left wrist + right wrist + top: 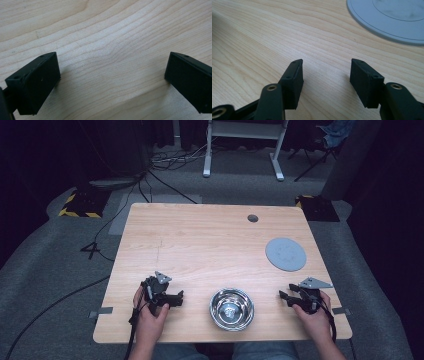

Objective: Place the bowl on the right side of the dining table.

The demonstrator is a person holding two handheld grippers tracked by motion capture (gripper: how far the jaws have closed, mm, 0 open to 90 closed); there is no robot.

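A shiny steel bowl (pixel 231 308) sits near the table's front edge, between the two hands. A flat grey round disc (pixel 285 253) lies on the right side of the table; its edge (pixel 387 17) fills the upper right of the right gripper view. My left gripper (pixel 176 298) rests on the wood left of the bowl, and it (pixel 111 75) stands wide open over bare wood with nothing between its jaws. My right gripper (pixel 284 296) rests right of the bowl, pointing left; it (pixel 325 72) is open and holds nothing.
The light wooden table (pixel 200 245) has a small dark round cable hole (pixel 252 218) near its far edge. Beyond the table lie grey carpet, loose cables (pixel 165 180) and the white legs of a desk frame (pixel 242 150).
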